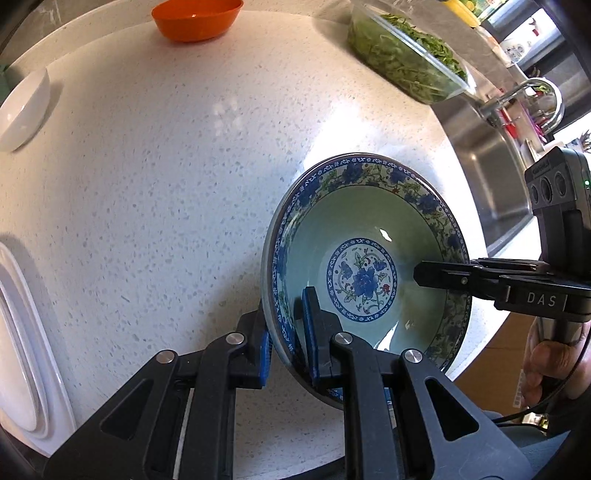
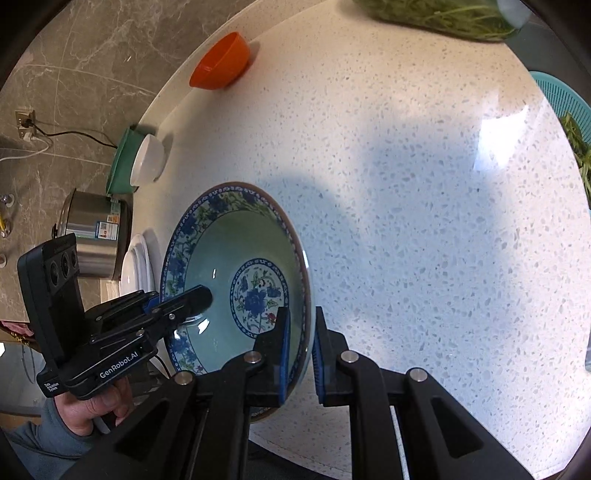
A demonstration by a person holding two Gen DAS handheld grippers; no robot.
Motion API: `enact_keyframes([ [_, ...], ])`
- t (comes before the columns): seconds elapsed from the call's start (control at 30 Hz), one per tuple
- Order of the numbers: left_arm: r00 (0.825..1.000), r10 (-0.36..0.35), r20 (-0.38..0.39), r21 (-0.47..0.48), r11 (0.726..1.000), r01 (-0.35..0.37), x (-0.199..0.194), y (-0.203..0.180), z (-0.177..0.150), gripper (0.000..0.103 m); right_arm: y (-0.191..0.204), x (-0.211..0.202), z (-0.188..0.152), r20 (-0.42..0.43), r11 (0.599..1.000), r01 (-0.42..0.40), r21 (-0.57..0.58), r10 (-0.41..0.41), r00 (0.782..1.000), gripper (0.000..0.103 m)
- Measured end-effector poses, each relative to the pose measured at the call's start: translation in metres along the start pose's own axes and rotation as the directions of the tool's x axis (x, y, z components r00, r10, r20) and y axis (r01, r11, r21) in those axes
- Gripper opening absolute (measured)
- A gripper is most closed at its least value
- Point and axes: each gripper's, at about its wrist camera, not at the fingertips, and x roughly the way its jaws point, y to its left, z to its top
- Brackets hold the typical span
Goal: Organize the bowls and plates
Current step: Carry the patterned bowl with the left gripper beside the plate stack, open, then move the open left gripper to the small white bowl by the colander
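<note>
A large blue-and-green floral bowl (image 1: 369, 251) (image 2: 229, 251) sits at the near edge of the white speckled counter. My left gripper (image 1: 286, 332) is shut on its left rim, one finger inside and one outside. My right gripper (image 2: 301, 350) is shut on the opposite rim the same way; it also shows in the left wrist view (image 1: 443, 277). The left gripper shows in the right wrist view (image 2: 184, 299). An orange bowl (image 1: 197, 18) (image 2: 221, 62) sits at the back. A small white bowl (image 1: 24, 110) (image 2: 147, 160) stands to the left. A white plate (image 1: 18, 350) (image 2: 136, 266) lies at the left edge.
A clear container of greens (image 1: 406, 55) (image 2: 443, 14) stands at the back right. A steel sink with a tap (image 1: 517, 107) is at the right. A steel pot (image 2: 92, 236) and a green bowl (image 2: 120, 166) are to the left. A teal colander (image 2: 565, 107) is at the far right.
</note>
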Motion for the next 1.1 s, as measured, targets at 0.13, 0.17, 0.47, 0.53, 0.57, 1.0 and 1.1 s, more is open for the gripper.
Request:
enact_keyframes([
  [0.13,1.000,0.010,0.003,-0.012,1.000,-0.010,0.016,-0.004,0.008,0.013,-0.001,0.006,-0.002,-0.017,1.000,0.000,-0.008,0.000,1.000,0.014],
  [0.17,1.000,0.013,0.003,-0.014,1.000,-0.013,0.020,-0.007,0.012,0.013,-0.001,0.007,-0.003,-0.019,1.000,-0.001,-0.010,0.001,1.000,0.014],
  [0.47,1.000,0.022,0.022,-0.052,0.998,-0.021,0.024,-0.004,0.008,0.014,-0.005,0.010,-0.006,-0.012,0.999,-0.030,-0.014,0.030,0.999,0.015],
  [0.53,0.999,0.024,0.037,-0.070,0.997,-0.021,0.020,-0.001,0.008,0.014,-0.005,0.010,-0.007,-0.007,0.999,-0.041,-0.011,0.041,0.999,0.019],
  [0.57,0.998,0.024,0.050,-0.080,0.997,-0.020,0.018,0.001,0.008,0.014,-0.005,0.009,-0.007,-0.005,0.999,-0.047,-0.011,0.047,0.999,0.025],
  [1.0,0.977,0.039,0.209,-0.302,0.953,0.026,-0.018,0.041,0.003,0.077,-0.038,-0.039,-0.013,0.110,0.971,-0.214,-0.106,0.226,0.968,0.081],
  [1.1,0.968,0.008,0.251,-0.362,0.928,0.086,-0.024,0.048,0.001,0.094,-0.064,-0.051,-0.012,0.148,0.967,-0.236,-0.092,0.248,0.957,0.086],
])
